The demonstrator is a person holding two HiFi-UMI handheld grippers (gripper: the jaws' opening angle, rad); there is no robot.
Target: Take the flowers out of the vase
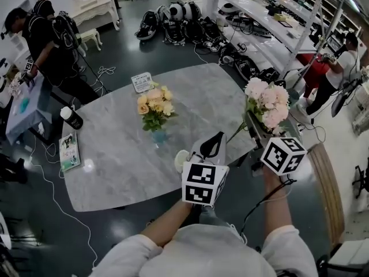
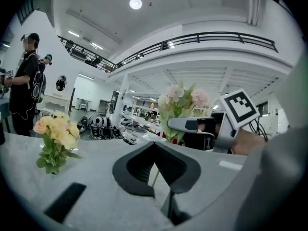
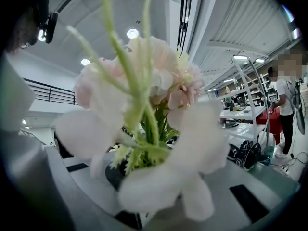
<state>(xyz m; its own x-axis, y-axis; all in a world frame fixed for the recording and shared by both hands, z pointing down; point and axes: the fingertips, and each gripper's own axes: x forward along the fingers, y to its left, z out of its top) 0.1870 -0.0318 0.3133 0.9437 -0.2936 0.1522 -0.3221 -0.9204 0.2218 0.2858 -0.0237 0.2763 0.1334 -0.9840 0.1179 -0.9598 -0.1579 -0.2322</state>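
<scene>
A bunch of yellow flowers [image 1: 154,105] stands in a small blue vase [image 1: 159,136] near the middle of the marble table [image 1: 115,172]. My right gripper [image 1: 252,124] is shut on the stems of a pink and white flower bunch [image 1: 266,103], held in the air over the table's right edge. In the right gripper view those blooms [image 3: 159,81] fill the frame, and the green stems [image 3: 144,148] run down between the jaws. My left gripper [image 1: 214,145] is shut and empty over the table's near edge, right of the vase. The left gripper view shows the yellow flowers [image 2: 57,131] and the pink bunch [image 2: 180,100].
A black-and-white bottle [image 1: 72,118] and a booklet [image 1: 69,150] lie at the table's left end, a small card [image 1: 142,81] at its far edge, a white round object [image 1: 181,159] beside my left gripper. One person [image 1: 40,39] stands far left, another [image 1: 340,68] by shelves at right. Bags [image 1: 179,22] cover the floor beyond.
</scene>
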